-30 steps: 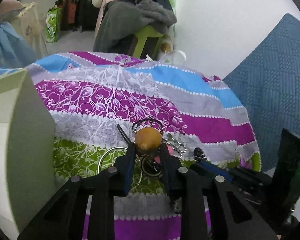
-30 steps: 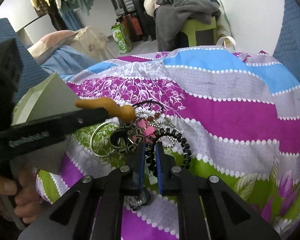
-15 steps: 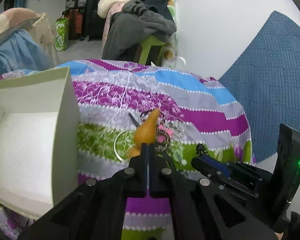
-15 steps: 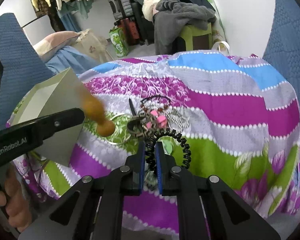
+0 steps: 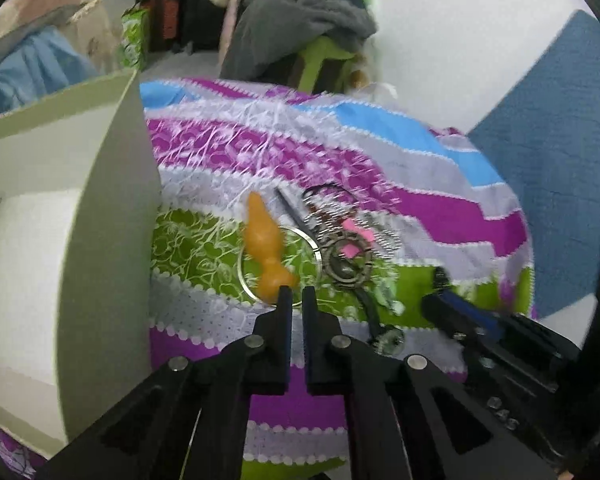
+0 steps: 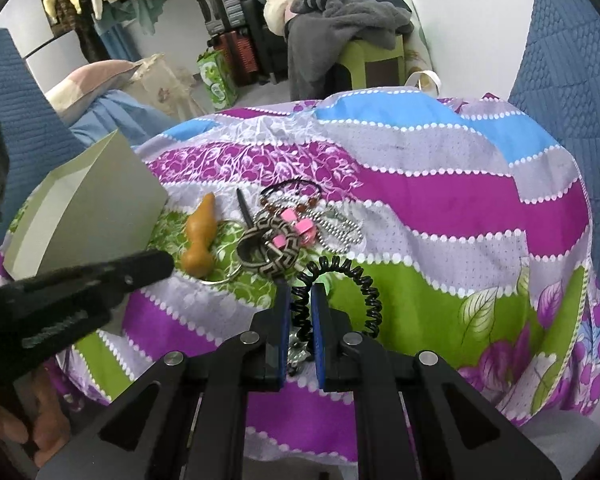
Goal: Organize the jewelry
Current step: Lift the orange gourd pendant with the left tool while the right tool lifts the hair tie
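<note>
Smooth orange gourd-shaped pendant (image 6: 199,240) lies loose on the green band of the striped floral cloth (image 6: 440,200), overlapping a thin metal ring (image 5: 280,266), between the pale open cardboard box (image 5: 60,240) and the woven patterned bangles (image 6: 270,248). Left gripper (image 5: 294,294) just short of its bulb, jaws opening, narrow gap, apparently empty (view blurred). Right gripper (image 6: 300,300) nearly closed, pinching a black coiled cord (image 6: 356,284).

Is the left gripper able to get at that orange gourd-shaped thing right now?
Probably yes. The left gripper sits just short of the orange gourd, jaws opening with nothing between them, nothing blocking; the box stands aside.
</note>
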`<act>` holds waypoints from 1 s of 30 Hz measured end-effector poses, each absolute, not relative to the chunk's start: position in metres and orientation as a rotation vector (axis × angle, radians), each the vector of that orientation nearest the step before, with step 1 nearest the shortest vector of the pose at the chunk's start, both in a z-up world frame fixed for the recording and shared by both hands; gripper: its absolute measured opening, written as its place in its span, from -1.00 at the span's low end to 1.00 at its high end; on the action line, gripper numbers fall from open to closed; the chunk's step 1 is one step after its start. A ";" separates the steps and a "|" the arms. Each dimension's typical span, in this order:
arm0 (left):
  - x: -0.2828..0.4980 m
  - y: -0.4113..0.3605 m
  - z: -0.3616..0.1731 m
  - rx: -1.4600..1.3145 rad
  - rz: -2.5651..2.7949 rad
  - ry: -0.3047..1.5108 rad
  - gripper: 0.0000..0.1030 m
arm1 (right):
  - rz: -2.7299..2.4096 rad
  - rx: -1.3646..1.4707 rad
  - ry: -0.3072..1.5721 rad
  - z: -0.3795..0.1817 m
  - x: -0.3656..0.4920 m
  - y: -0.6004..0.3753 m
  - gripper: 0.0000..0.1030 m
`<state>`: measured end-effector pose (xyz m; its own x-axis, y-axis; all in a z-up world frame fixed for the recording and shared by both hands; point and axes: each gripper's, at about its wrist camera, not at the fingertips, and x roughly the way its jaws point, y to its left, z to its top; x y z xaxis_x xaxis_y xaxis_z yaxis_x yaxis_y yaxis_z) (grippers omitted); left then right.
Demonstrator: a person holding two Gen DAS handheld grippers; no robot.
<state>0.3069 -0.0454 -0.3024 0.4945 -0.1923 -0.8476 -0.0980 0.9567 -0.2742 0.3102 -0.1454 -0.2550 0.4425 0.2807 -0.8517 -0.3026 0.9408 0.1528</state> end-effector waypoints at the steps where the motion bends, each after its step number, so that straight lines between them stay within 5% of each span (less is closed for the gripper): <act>1: 0.309 -0.046 -0.304 -0.298 -0.040 1.064 -0.65 | 0.362 -0.016 1.055 -0.255 0.311 -0.147 -0.86; 3: 0.309 -0.049 -0.305 -0.280 -0.025 1.052 -0.01 | 0.364 -0.006 1.060 -0.256 0.312 -0.150 -0.86; 4: 0.308 -0.050 -0.305 -0.276 -0.021 1.042 0.03 | 0.365 -0.003 1.062 -0.257 0.313 -0.151 -0.86; 16: 0.328 -0.064 -0.327 -0.206 0.020 1.058 -0.04 | 0.376 -0.005 1.081 -0.263 0.319 -0.154 -0.86; 21: 0.334 -0.064 -0.338 -0.186 0.039 1.063 -0.48 | 0.373 -0.007 1.087 -0.265 0.320 -0.154 -0.86; 30: 0.323 -0.061 -0.317 -0.192 -0.013 1.001 -0.48 | 0.351 -0.021 1.077 -0.258 0.320 -0.151 -0.86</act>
